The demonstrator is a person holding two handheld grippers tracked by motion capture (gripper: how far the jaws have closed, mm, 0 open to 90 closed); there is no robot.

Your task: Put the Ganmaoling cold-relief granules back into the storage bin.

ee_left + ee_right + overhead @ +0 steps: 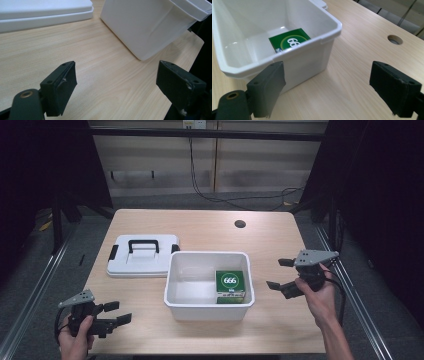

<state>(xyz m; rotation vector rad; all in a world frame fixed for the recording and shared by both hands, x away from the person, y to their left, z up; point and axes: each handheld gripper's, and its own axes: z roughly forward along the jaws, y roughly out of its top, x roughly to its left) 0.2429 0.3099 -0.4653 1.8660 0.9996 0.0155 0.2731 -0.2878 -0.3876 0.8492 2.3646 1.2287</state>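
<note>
High view: a white tub [172, 292] is set mid-bench [270, 240], between the left gripper [119, 312] and the right gripper [280, 273]; both sets of fingers are spread wide and empty. A green box [230, 285] lies inside the tub, a white lid [142, 256] beside it.

Left gripper view: the tub wall [147, 27] is seen beyond the fingers [63, 87], apart from them.

Right gripper view: the green box [288, 41] is seen in the tub [312, 60], ahead of the left-hand finger [268, 85].

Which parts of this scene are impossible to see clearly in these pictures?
- Green box: small print too small in the high view; in the right gripper view the bin rim cuts its label.
- Lid: cropped by the left gripper view's top edge.
- Bin interior: hidden by its wall in the left gripper view.
</note>
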